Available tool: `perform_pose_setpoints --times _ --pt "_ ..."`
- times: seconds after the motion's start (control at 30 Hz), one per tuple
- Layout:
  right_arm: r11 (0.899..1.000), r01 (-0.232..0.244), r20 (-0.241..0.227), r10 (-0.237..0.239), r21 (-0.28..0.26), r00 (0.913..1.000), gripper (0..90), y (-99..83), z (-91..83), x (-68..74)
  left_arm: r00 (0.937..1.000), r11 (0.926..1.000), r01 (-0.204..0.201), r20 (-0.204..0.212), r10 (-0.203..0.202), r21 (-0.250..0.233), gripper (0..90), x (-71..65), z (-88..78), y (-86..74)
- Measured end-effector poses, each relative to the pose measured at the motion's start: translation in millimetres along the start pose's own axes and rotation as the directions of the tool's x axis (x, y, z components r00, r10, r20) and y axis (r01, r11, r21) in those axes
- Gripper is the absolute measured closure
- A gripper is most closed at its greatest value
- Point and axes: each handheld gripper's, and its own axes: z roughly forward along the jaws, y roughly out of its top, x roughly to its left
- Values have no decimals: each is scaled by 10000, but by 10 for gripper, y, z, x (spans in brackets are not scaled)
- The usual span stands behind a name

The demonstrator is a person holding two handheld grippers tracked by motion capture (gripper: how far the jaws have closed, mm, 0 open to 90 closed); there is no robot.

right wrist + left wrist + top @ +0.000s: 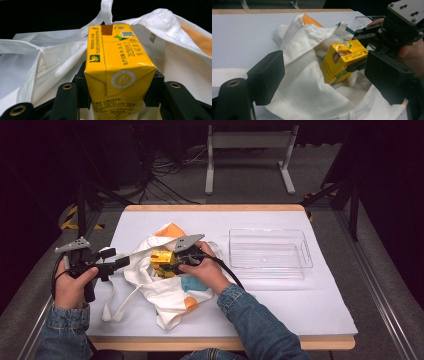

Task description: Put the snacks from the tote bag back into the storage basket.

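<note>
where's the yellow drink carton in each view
High view: yellow carton left of centre, at the bag mouth.
Left gripper view: right of centre, between the right gripper's jaws.
Right gripper view: centre, between the jaws.
Shared landmark: white tote bag.

Table (320, 315): tote bag (167, 295), clear tray (268, 254).

Two hand-held grippers, both forearms in blue denim sleeves

The black two-jaw left gripper (119, 262) is gripped from below by the left hand (72, 282) and points level toward the right, its jaws standing apart with white cloth between them. The right hand (206, 270) holds the black right gripper (167, 265) pointing left, its pads pressed on both sides of a carton.
</note>
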Motion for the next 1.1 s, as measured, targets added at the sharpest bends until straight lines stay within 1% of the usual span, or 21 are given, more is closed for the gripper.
perform_pose_setpoints --times 0.2,0.4,0.6,0.67,0.7,0.73,0.8,0.97,1.1 --pt "9991 399 204 -402 145 9990 519 33 -3 45 10000 10000 1 7 -1 3 172 0 -4 0" --pt "9987 495 242 -497 123 9985 520 70 -24 52 10000 10000 2 -5 -2 25 172 4 -10 -2" --pt "9974 691 326 -684 -211 9971 519 204 -106 63 10000 10000 6 -3 -6 19 173 0 -8 0" --pt "9971 663 347 -650 -378 9973 519 241 -143 55 10000 10000 1 3 -1 30 173 0 -10 -1" --pt "9971 663 347 -650 -378 9973 519 241 -143 55 10000 10000 1 3 -1 30 172 0 -10 -1" --pt "9966 614 360 -595 -547 9976 519 273 -181 44 10000 10000 1 -1 -1 28 173 0 -11 -1" --pt "9959 592 387 -567 -687 9976 519 305 -220 33 10000 10000 6 -7 -6 27 173 0 -9 -1" --pt "9944 474 333 -444 -945 9985 520 371 -304 4 10000 10000 2 -18 -2 29 172 0 -9 -1" --pt "9920 483 413 -437 -1166 9982 519 433 -391 -14 10000 10000 -35 -43 35 22 172 -5 -8 -1"
